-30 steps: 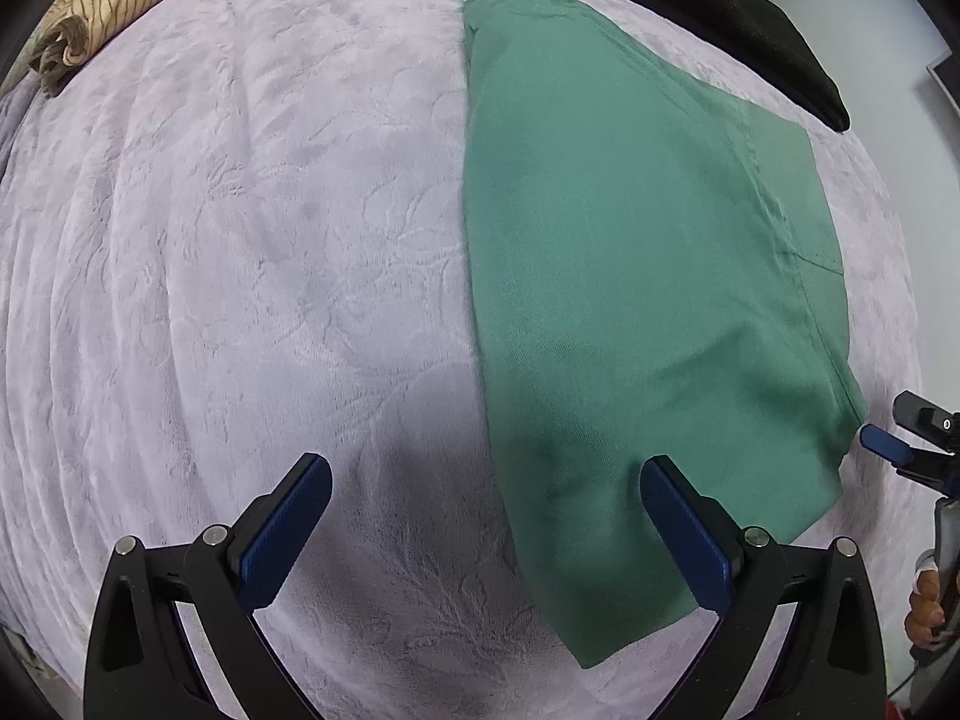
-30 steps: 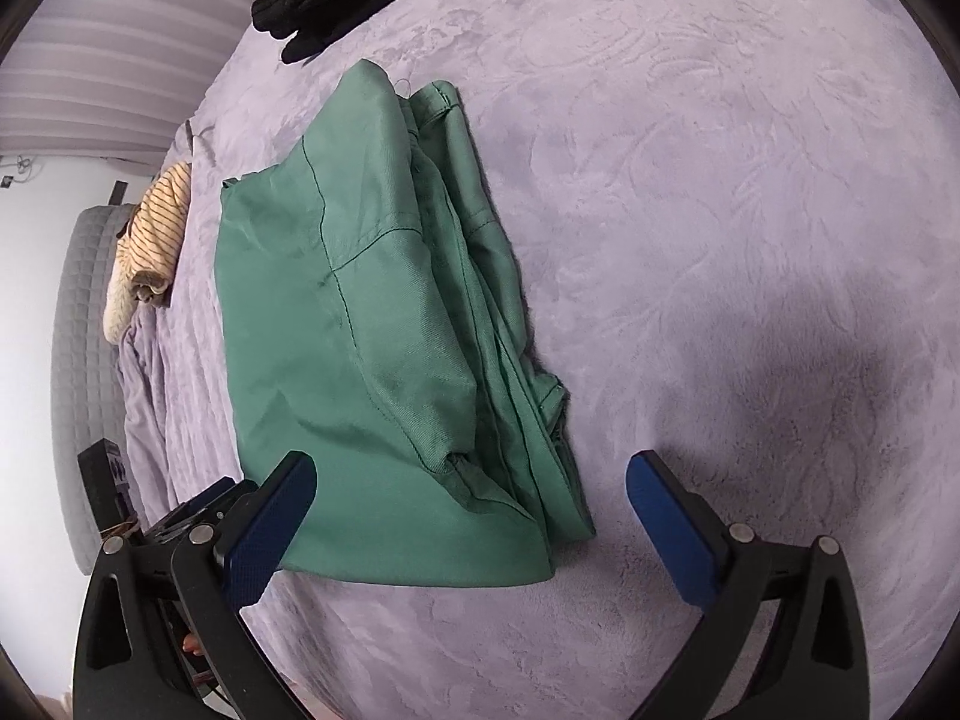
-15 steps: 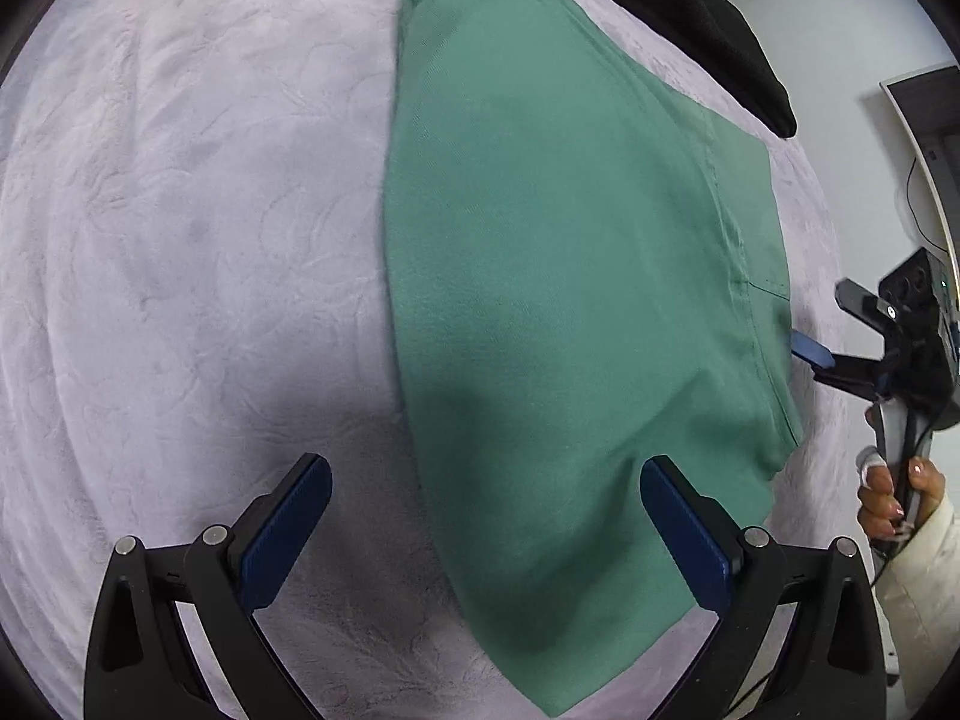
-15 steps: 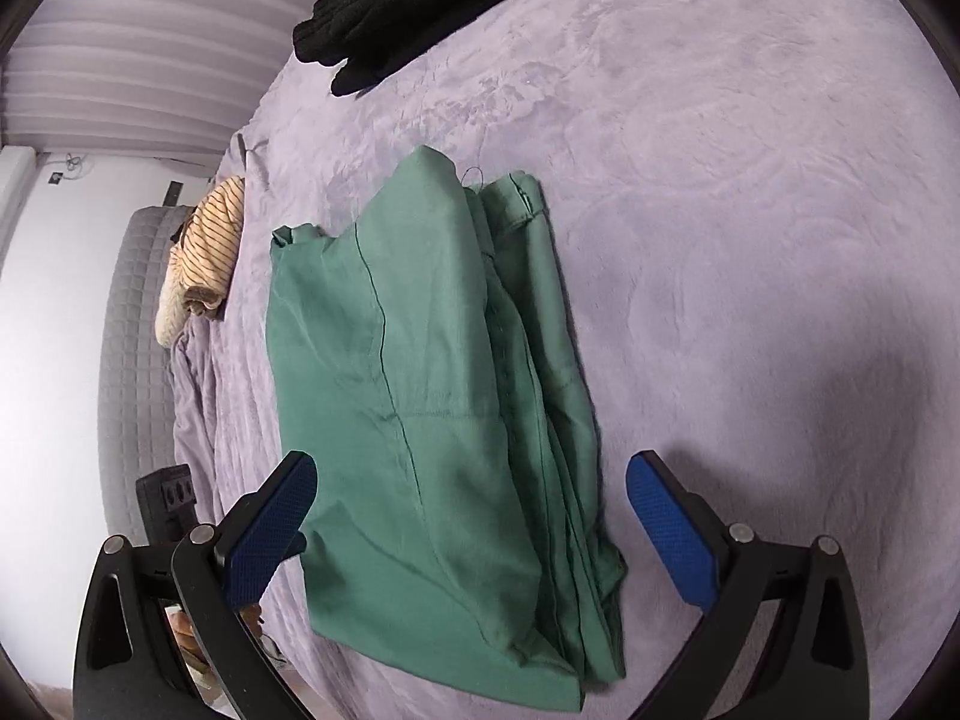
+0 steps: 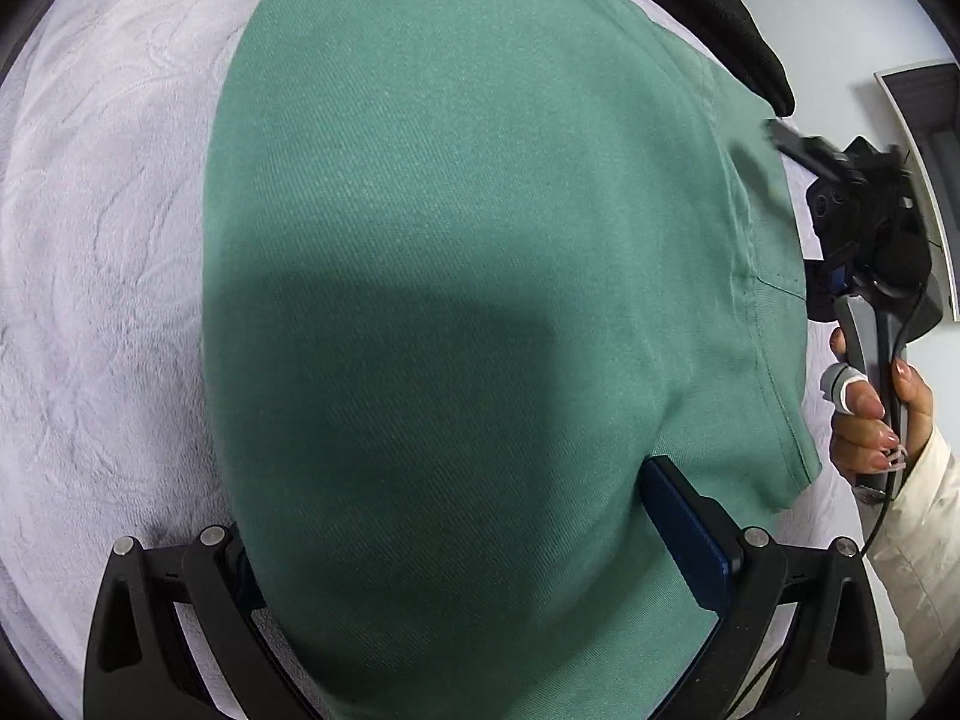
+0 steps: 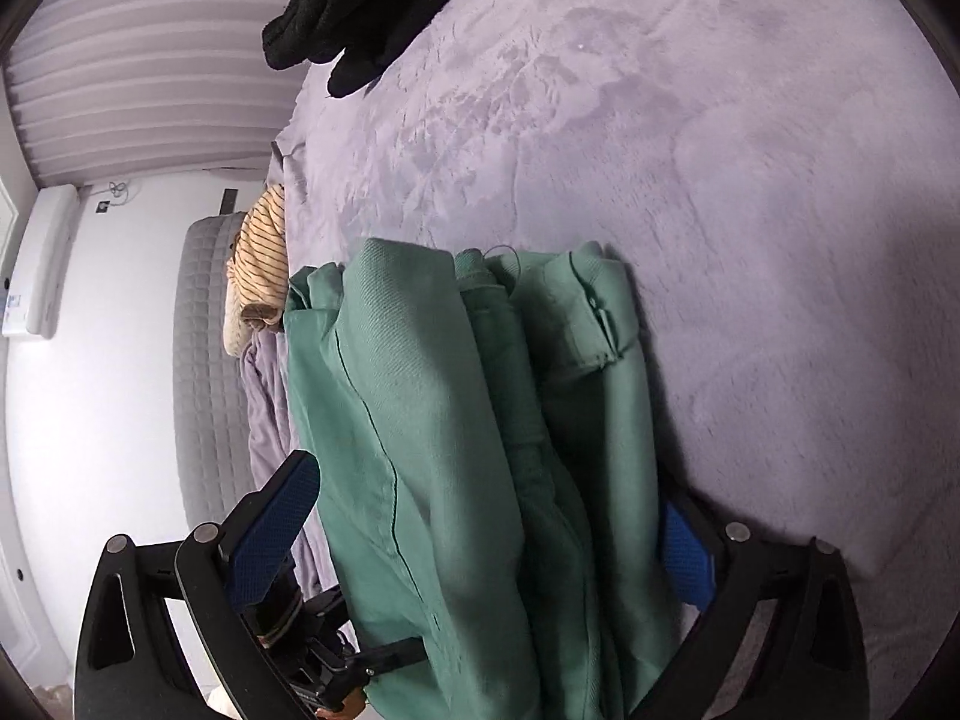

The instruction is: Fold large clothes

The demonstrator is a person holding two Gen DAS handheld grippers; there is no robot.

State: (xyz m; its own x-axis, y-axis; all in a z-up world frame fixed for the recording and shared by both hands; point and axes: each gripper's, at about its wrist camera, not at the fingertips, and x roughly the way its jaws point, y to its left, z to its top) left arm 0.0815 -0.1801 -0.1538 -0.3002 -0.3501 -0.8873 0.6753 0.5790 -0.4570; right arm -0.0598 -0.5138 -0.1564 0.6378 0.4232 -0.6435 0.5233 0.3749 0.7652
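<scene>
Green garment edge — between wide-set right gripper jaws.

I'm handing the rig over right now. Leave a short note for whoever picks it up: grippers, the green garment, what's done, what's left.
Left gripper: open, astride one end of the green garment.
Right gripper: open, jaws have just been closing, astride the bunched end; pads not yet pressing.
Garment lies folded lengthwise into a long strip on the lilac blanket.
Black garment and striped garment lie aside.
Left: pinch both ends and fold across.
</scene>
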